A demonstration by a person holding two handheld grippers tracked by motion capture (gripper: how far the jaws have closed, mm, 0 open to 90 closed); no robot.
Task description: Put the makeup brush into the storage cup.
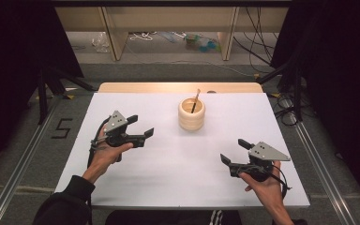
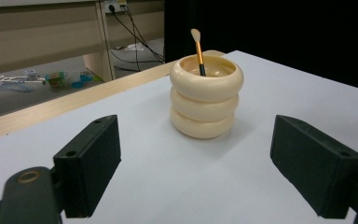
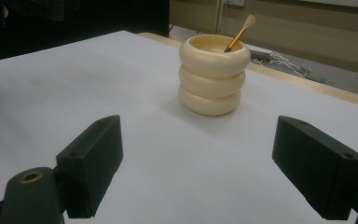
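White tabletop (image 1: 168,154) holds a cream holder (image 1: 191,114) with brush (image 1: 196,100); left claw (image 1: 140,125) and right claw (image 1: 235,151) gape, empty.

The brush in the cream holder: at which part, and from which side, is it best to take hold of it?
Probably the bare upper handle of the brush, just below its bristles, coming from above. It stands tilted in the ringed holder, whose wall hides the lower part. Both the left tongs and the right tongs are open and apart from it.
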